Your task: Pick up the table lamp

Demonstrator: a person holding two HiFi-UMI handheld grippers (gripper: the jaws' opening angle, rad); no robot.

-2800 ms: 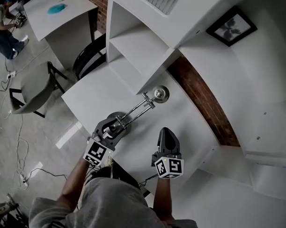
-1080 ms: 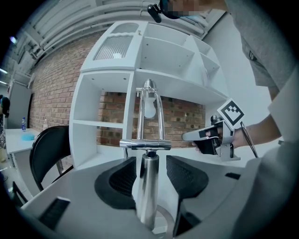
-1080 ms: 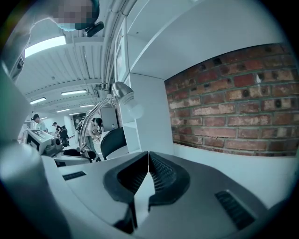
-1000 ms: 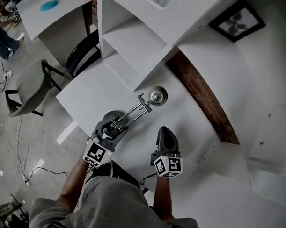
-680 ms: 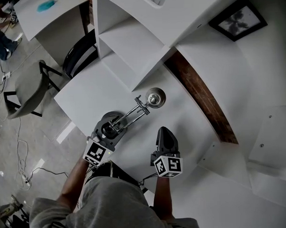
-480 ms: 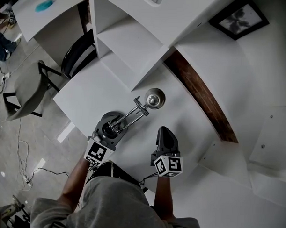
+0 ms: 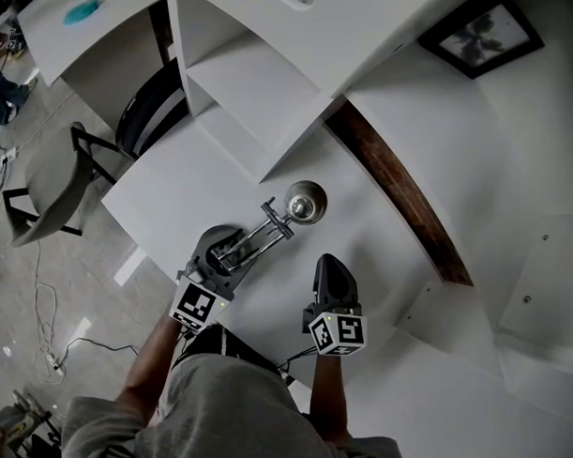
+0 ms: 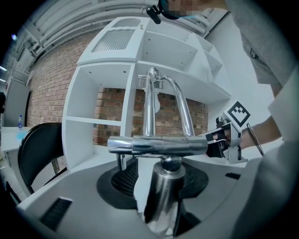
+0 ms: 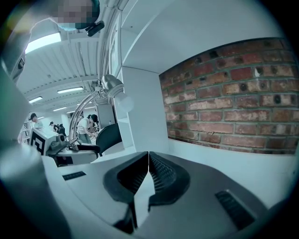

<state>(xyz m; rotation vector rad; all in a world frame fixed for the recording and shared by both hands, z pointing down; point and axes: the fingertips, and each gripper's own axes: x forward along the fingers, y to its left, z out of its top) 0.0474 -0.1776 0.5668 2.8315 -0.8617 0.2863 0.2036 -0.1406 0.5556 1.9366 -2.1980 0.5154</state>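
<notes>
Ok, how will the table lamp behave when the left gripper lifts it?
Probably stiff: the table lamp looks like polished metal tube. Likely slippery in the left gripper, and apt to tip, since its head reaches far beyond the grip.

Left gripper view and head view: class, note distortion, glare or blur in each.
Left gripper view: fisheye bends the shelves, corners go dark, glints on the chrome table lamp, its near post soft. Head view: sharp, evenly lit, shelf edges curved.

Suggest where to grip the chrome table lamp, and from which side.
Grip the chrome table lamp by its short post, coming from the person's side, away from the round head. It's a plain narrow cylinder; the left gripper is shut on it there.
</notes>
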